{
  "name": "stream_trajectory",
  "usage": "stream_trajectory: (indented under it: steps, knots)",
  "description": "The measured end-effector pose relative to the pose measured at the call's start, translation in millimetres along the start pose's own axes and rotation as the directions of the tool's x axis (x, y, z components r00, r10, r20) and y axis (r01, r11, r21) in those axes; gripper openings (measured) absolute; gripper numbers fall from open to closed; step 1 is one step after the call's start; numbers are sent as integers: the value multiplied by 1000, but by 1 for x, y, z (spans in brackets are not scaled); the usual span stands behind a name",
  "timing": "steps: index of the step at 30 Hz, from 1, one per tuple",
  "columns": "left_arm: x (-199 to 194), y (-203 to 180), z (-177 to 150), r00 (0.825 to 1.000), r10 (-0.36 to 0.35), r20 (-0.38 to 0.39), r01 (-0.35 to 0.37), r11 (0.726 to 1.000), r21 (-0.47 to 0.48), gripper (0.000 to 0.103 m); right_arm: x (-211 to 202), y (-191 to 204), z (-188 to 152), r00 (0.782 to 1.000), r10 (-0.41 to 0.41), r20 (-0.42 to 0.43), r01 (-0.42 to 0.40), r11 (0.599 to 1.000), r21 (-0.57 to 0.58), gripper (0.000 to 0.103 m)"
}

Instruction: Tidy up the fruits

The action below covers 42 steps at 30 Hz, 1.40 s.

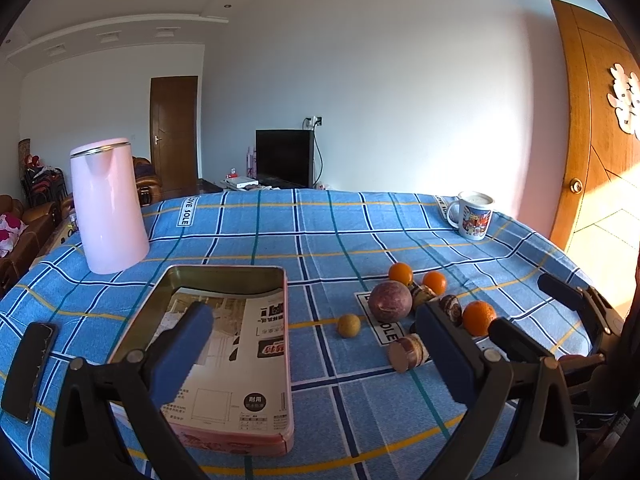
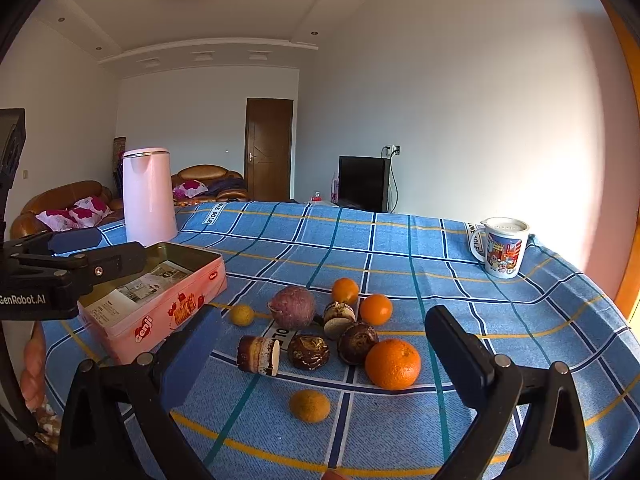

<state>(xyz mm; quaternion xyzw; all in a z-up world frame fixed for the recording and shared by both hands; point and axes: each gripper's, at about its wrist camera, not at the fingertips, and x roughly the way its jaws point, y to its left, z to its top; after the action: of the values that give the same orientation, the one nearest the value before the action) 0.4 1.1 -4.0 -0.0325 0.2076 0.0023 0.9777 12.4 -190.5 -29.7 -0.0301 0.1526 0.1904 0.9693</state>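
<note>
The left gripper (image 1: 312, 344) hangs low over the bench (image 1: 400, 240), its fingers (image 1: 182, 354) spread wide and holding nothing; one blue pad sits over the open pink tin (image 1: 256, 412), which has printed paper lying inside it. A dark phone (image 1: 28, 372) lies flat on the blue checked cloth just left of the tin. The right gripper (image 2: 320, 356) is also wide open and empty, facing the loose fruit.

Nearest in the right wrist view is a small dull-orange fruit (image 2: 310, 405), lying alone. Beyond it a large orange (image 2: 393, 364) touches a dark brown round fruit (image 2: 357, 342), with another dark brown fruit (image 2: 309, 352) just beside that. A cut brown piece (image 2: 259, 354) lies on its side to their left. Further back sit a big purple fruit (image 2: 291, 307), a small yellow fruit (image 2: 242, 314) to its left, a cut piece with a pale face (image 2: 338, 319), and two small oranges (image 2: 375, 309) (image 2: 345, 290). All the fruit is on the cloth, right of the tin and apart from it.

Far left stands a pink kettle (image 1: 108, 208); a printed mug (image 2: 502, 248) stands at the far right edge.
</note>
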Motion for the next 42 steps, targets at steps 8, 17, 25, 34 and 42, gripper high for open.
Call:
stream_trajectory:
  steps: [8, 17, 25, 34, 42]
  knots:
    - [0, 1, 0, 1000, 1, 1, -1, 1000, -4, 103, -1, 3, 0, 1000, -3, 3, 3, 1000, -12, 102]
    - [0, 5, -1, 1000, -1, 3, 1, 1000, -13, 103, -3, 8, 0, 1000, 0, 9, 0, 1000, -24, 102]
    - [-1, 7, -1, 1000, 0, 3, 0, 1000, -18, 103, -3, 9, 0, 1000, 2, 7, -2, 1000, -28, 102]
    - [0, 8, -2, 1000, -2, 2, 2, 1000, -18, 103, -3, 11, 0, 1000, 7, 11, -6, 1000, -30, 102]
    - [1, 8, -4, 1000, -2, -2, 2, 1000, -19, 103, -4, 10, -1, 1000, 7, 10, -7, 1000, -29, 102]
